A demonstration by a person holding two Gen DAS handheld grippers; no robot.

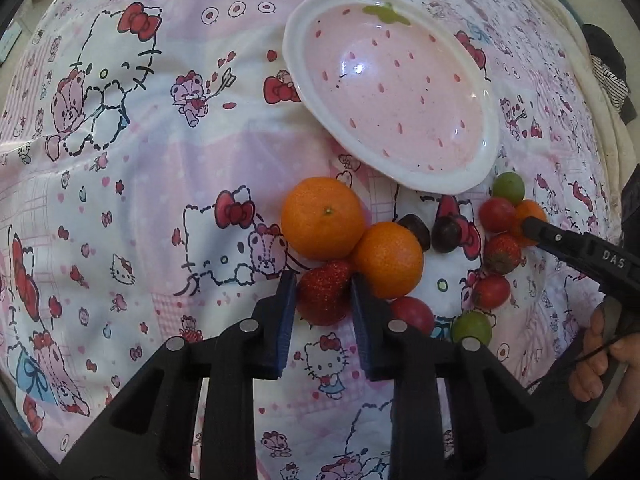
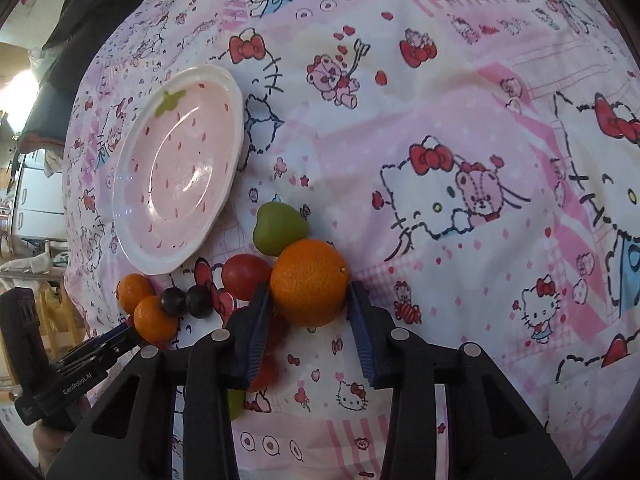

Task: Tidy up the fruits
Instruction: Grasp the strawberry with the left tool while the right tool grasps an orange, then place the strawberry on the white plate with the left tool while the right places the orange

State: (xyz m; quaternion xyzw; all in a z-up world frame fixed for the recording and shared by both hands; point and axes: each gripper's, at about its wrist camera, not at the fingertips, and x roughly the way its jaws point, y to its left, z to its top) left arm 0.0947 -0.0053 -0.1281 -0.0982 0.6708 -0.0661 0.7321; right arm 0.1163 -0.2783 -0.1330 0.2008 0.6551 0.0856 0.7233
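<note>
A pink strawberry-print plate (image 1: 472, 176) with nothing on it lies on the cloth; it also shows in the right wrist view (image 2: 132, 240). Below it lie loose fruits. My left gripper (image 1: 324, 292) has its pads on both sides of a strawberry (image 1: 323, 296), which rests on the cloth beside two oranges (image 1: 322, 218) (image 1: 388, 260). My right gripper (image 2: 308, 304) has its pads against a third orange (image 2: 309, 282); the same gripper shows in the left wrist view (image 1: 536, 230). A green fruit (image 2: 278, 228) and a red fruit (image 2: 245, 276) sit just behind that orange.
Two dark grapes (image 1: 416, 226) (image 1: 446, 234), red fruits (image 1: 496, 214) (image 1: 491, 290) (image 1: 414, 312), a second strawberry (image 1: 502, 254) and green fruits (image 1: 509, 187) (image 1: 472, 327) lie scattered between the grippers. The Hello Kitty cloth (image 1: 160, 200) covers the whole surface. A hand (image 1: 600, 364) holds the right gripper.
</note>
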